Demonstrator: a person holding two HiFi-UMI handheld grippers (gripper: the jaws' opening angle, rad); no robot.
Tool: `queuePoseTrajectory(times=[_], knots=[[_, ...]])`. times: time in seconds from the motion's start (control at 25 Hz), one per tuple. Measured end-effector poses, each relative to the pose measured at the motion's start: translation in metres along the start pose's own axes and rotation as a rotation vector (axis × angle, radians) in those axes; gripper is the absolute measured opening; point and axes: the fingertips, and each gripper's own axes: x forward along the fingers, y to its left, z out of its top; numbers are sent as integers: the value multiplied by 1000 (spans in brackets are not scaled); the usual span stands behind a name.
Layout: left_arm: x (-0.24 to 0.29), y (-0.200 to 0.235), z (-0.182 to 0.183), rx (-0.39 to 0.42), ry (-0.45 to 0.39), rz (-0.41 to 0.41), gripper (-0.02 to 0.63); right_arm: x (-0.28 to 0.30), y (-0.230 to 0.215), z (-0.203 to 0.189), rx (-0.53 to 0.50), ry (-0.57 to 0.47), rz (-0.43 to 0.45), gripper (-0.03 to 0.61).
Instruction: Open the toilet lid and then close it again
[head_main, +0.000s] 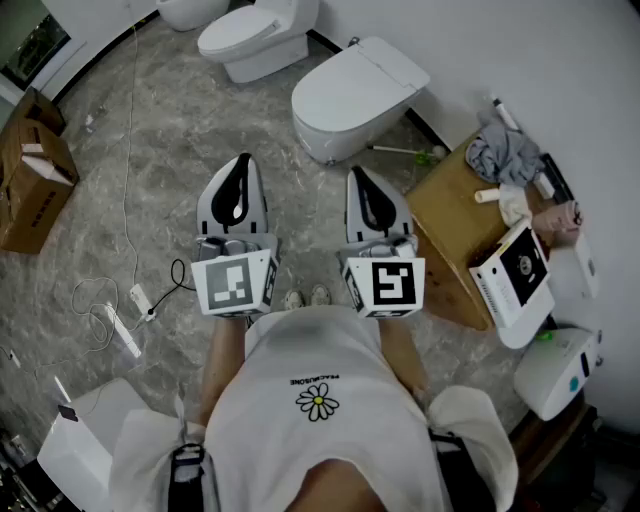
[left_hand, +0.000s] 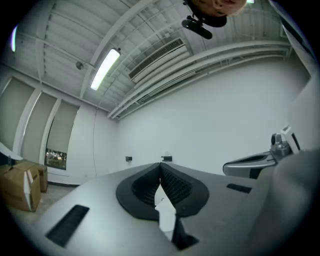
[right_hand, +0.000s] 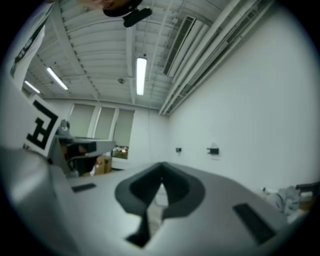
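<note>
A white toilet (head_main: 355, 92) with its lid down stands on the floor ahead of me, against the wall. My left gripper (head_main: 243, 160) is held level at chest height, short of the toilet and to its left, jaws shut with nothing between them. My right gripper (head_main: 356, 173) sits beside it, just below the toilet's front edge in the head view, also shut and empty. In the left gripper view the left gripper (left_hand: 160, 165) faces a bare white wall. In the right gripper view the right gripper (right_hand: 162, 165) faces the wall and far windows. Neither touches the toilet.
A second toilet (head_main: 258, 38) stands further back. A wooden table (head_main: 452, 225) with cloth, a box and small items is at the right. Cardboard boxes (head_main: 32, 180) sit at the left. Cables and a power strip (head_main: 140, 298) lie on the marble floor.
</note>
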Motion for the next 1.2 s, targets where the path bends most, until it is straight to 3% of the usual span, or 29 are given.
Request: queuePoseTrajectory(times=[0.36,0.84,1.04,1.2], knots=[[-4,-6,-3,26,13,14,21,-7,0,4,-37,5,-4,31],[-1,-9,-14,54,36,42,21,-5,-8,2,2,-32,50,31],[-1,-18,-19,81,40,62,23,-4,-26,-8,105,-43,54,31],[3,-15,-22,58,37,89,23,-7,-31,-14,71,-28,52,31]])
